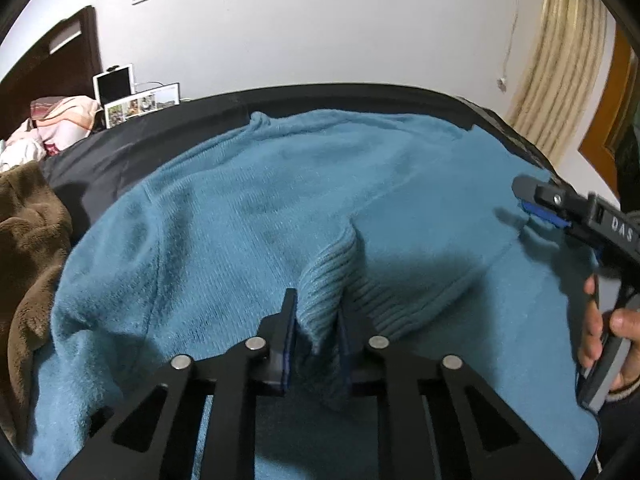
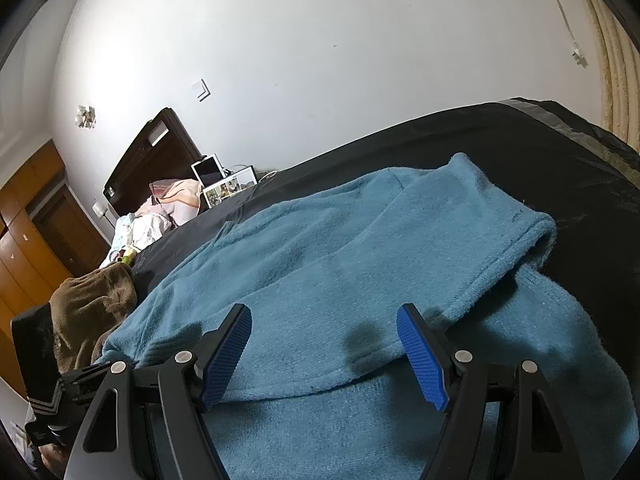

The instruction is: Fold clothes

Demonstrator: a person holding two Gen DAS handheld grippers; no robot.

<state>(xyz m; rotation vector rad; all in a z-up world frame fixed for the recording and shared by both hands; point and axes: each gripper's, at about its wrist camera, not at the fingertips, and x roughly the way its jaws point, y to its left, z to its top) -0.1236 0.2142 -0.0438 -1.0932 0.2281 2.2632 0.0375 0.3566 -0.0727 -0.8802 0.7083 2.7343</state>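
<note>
Left wrist view: the left claw (image 1: 316, 332) is clamped on the ribbed cuff (image 1: 328, 280) of a blue fleece sweater (image 1: 240, 208) spread across a black-covered bed (image 1: 120, 148), a brown blanket (image 1: 28, 248) alongside.

Right wrist view: the right claw (image 2: 324, 356), fingers apart, hovers over the sweater (image 2: 320, 264).

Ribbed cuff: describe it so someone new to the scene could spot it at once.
On the black bed cover lies a fuzzy teal sweater. Near its close edge, the left gripper is shut on a raised fold of it. That fold is the ribbed cuff: a band of vertical knit ridges, unlike the plush fabric around it and the brown fleece at the side.
</note>
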